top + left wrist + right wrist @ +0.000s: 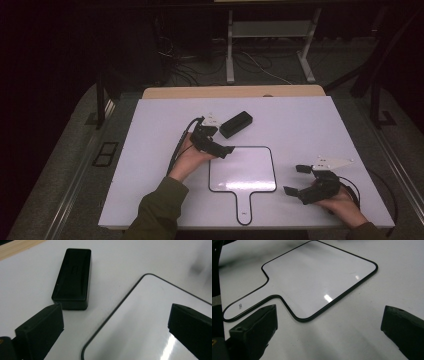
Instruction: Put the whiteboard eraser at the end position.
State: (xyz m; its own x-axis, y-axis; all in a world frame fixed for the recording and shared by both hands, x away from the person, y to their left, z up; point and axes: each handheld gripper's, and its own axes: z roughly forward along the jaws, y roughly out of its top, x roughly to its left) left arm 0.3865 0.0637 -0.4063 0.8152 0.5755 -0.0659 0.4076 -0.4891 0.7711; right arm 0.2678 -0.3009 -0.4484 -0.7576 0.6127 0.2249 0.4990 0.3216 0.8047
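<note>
The black eraser [72,278] lies on the bench, just ahead of the left gripper [215,140], long axis pointing away from its wide, empty jaws. The right gripper [300,180], also wide open, rests well apart beside the small whiteboard [245,167].

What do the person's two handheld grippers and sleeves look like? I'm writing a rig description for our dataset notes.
Both grippers are black, each with two blocky black fingers. The left gripper trails a black cable and carries a pale three-cornered plate. The right gripper has a light grey three-cornered plate on top and a black cable looping behind it. The person wears olive-green sleeves; the hands are bare.
</note>
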